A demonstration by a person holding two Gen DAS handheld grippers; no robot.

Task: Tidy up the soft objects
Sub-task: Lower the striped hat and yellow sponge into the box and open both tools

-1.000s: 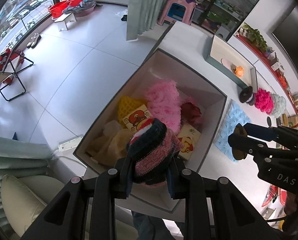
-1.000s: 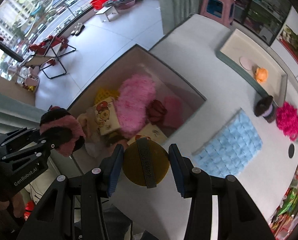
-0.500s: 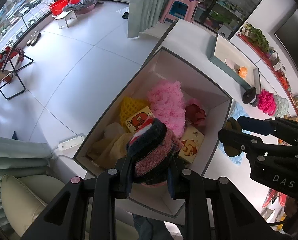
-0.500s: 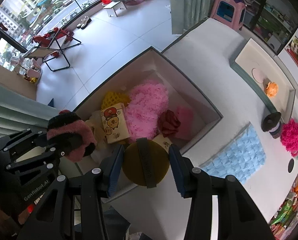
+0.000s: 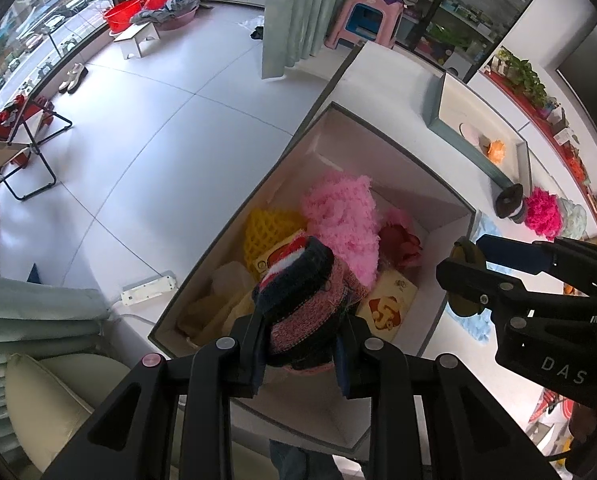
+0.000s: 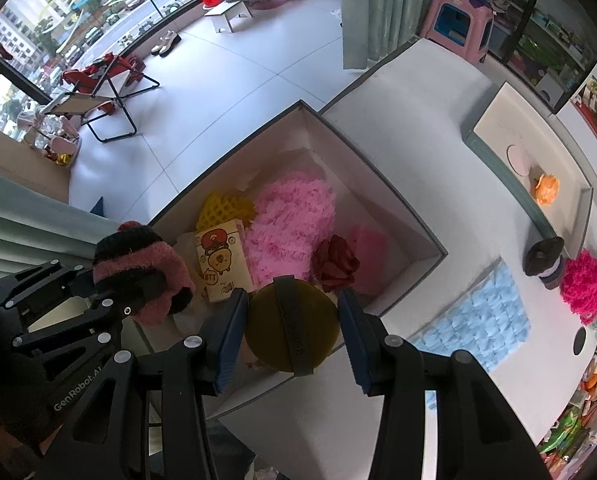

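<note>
My left gripper (image 5: pixel 300 354) is shut on a rolled pink, navy and red knitted sock (image 5: pixel 304 292) and holds it above the near end of the open cardboard box (image 5: pixel 382 148). In the right wrist view the sock (image 6: pixel 138 272) hangs over the box's left rim. My right gripper (image 6: pixel 292 336) is shut on a round olive-yellow pad with a dark strap (image 6: pixel 290 328), above the box's near right side; it also shows in the left wrist view (image 5: pixel 464 276). The box holds a fluffy pink item (image 6: pixel 290 224), a yellow mesh item (image 6: pixel 222 208), a dark red flower (image 6: pixel 336 264) and cartoon tissue packs (image 6: pixel 218 260).
On the white counter (image 6: pixel 418 92) lie a light blue quilted cloth (image 6: pixel 482 316), a magenta pompom (image 6: pixel 582 288), a dark hat (image 6: pixel 544 260) and a grey tray (image 6: pixel 530 148) with an orange item. A beige cushion (image 5: pixel 38 396) and a power strip (image 5: pixel 148 288) sit at the lower left.
Both grippers have moved in over the box, the right one leftward from the counter toward the box's right wall. Both holds are unchanged.
</note>
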